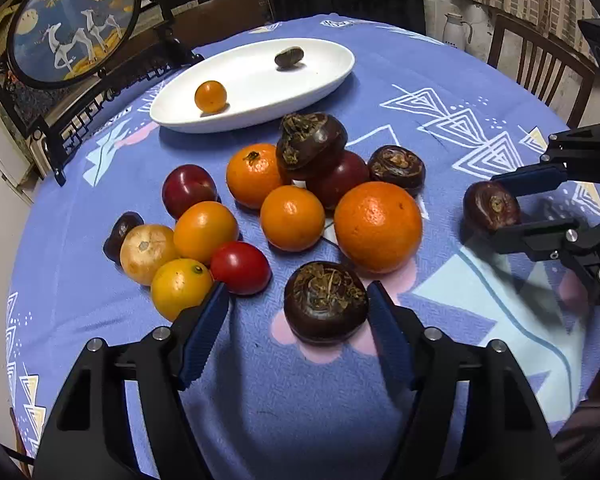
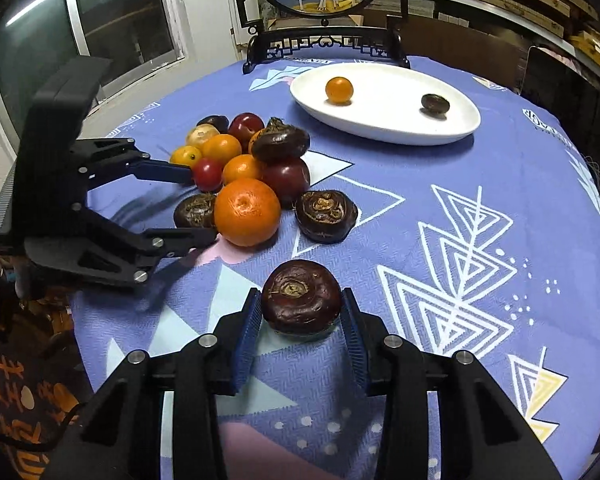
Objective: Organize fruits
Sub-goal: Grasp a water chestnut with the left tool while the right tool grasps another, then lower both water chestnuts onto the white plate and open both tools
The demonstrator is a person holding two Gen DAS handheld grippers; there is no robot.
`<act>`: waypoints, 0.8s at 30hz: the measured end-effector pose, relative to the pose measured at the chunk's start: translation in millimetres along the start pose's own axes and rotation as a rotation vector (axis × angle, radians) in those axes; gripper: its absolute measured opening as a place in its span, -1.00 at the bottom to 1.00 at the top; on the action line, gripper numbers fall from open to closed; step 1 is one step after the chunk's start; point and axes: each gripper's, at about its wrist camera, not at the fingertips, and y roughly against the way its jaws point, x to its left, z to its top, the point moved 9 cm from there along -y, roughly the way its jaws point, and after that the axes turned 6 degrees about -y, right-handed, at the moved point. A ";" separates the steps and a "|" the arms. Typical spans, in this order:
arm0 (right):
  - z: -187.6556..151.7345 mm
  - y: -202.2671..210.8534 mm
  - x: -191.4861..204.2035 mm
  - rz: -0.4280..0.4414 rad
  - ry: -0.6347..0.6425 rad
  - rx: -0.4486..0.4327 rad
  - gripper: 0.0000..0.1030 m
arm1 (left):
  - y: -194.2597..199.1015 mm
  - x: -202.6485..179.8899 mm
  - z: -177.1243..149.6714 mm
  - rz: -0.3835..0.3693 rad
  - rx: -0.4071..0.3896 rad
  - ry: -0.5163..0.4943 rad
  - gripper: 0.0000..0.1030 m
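Fruits [image 1: 292, 218] lie heaped on the cloth while your right gripper [image 2: 300, 312] clamps a water chestnut [image 2: 301, 302] and your left gripper [image 1: 298, 300] gapes around another chestnut [image 1: 326, 302].

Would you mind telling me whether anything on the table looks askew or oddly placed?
One water chestnut sits tilted on top of the fruit pile, leaning on a dark plum and an orange; it could roll off. Nothing looks spilled or damaged.

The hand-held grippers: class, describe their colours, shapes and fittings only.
Both the left hand-held gripper and the right hand-held gripper have matte black angular linkage frames with cut-out slots and round silver bolt heads. Each has two flat fingers faced with blue ribbed pads. No markings are visible.
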 end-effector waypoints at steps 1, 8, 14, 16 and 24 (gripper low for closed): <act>0.3 -0.8 0.1 0.002 0.001 0.000 -0.22 | 1.8 0.2 0.6 0.004 -0.012 -0.005 0.14; 0.9 0.1 1.9 -0.001 0.015 0.002 -0.22 | 18.6 5.3 0.8 -0.045 -0.057 0.011 -0.23; 2.5 1.0 3.1 -0.007 0.028 0.009 -0.22 | 39.0 23.0 6.2 -0.044 -0.122 0.060 -0.23; 3.7 1.1 5.3 0.000 0.030 0.011 -0.22 | 46.0 29.0 8.6 -0.043 -0.143 0.075 -0.23; 21.3 1.3 9.8 -0.001 0.068 0.003 -0.22 | 49.2 47.2 24.5 -0.016 -0.150 0.098 -0.23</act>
